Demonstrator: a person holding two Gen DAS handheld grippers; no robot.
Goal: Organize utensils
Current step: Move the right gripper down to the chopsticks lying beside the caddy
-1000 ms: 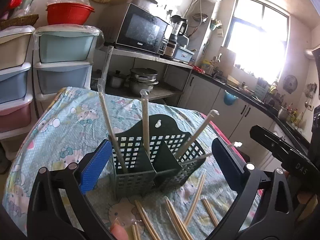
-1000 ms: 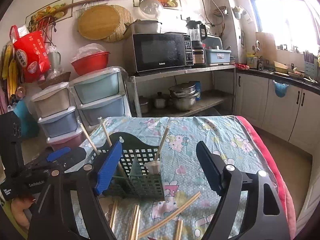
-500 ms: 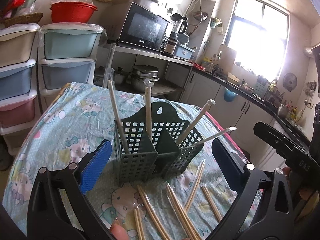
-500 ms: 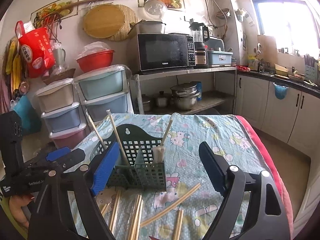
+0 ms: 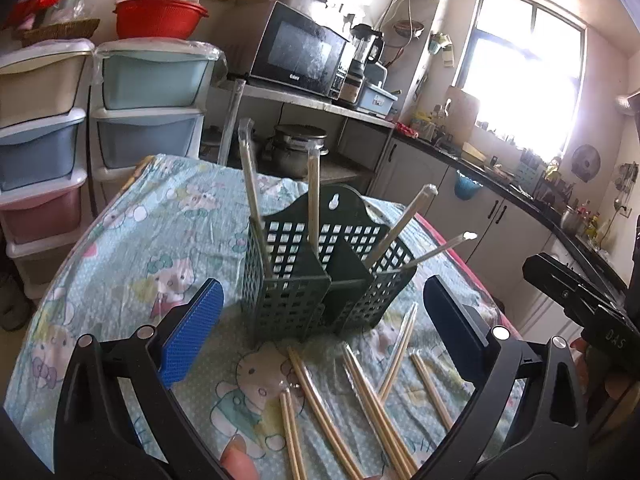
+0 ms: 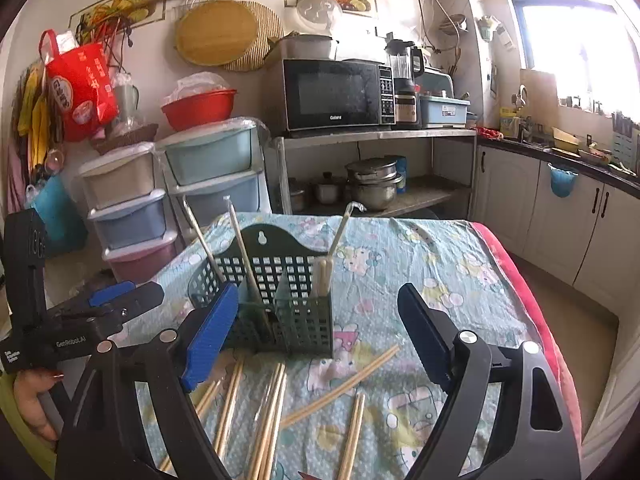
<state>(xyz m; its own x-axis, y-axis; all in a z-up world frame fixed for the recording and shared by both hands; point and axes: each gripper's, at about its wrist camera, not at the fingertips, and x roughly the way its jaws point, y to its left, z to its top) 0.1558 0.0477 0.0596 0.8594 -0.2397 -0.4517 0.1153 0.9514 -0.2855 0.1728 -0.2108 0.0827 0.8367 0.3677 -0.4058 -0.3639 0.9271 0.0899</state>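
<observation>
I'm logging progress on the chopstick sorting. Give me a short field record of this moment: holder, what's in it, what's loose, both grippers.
holder: green slotted caddy, upright on the cartoon-print tablecloth
in holder: four wrapped chopstick pairs, standing or leaning
loose: several wrapped pairs flat on the cloth in front of the caddy
left gripper: open, empty
right gripper: open, empty

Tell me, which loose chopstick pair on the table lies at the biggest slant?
The long pair right of the green holder: it lies diagonally across the cloth, while the others point roughly toward the holder.
</observation>
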